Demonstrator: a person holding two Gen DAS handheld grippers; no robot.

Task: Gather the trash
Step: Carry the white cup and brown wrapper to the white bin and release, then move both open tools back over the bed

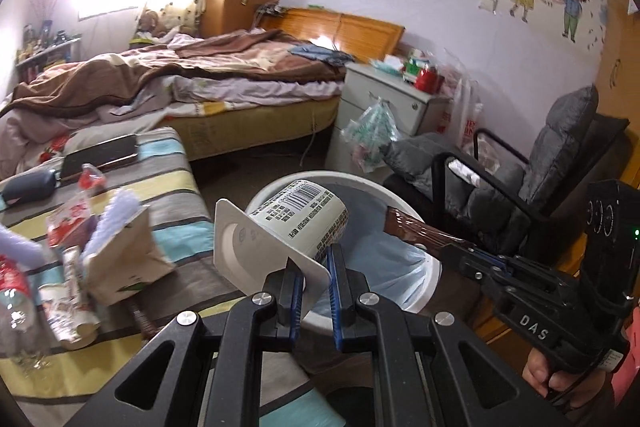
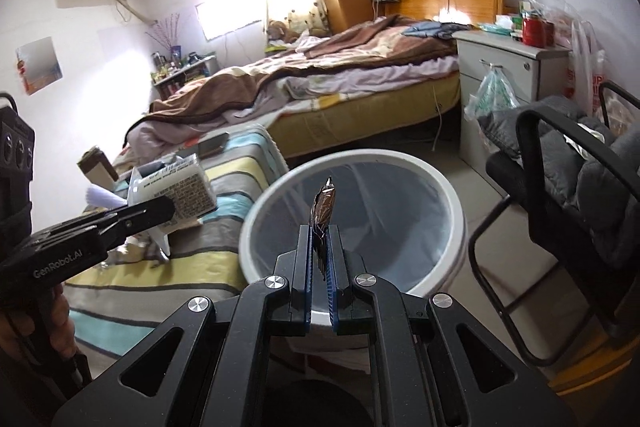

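White yogurt cup's (image 1: 298, 223) flange sits pinched between jaws.

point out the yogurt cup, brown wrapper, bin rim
yogurt cup (image 1: 298, 215): left wrist view, on its printed side wall.
brown wrapper (image 2: 323, 205): right wrist view, on its middle, above the pads.
bin rim (image 2: 448, 183): right wrist view, on its white right edge.
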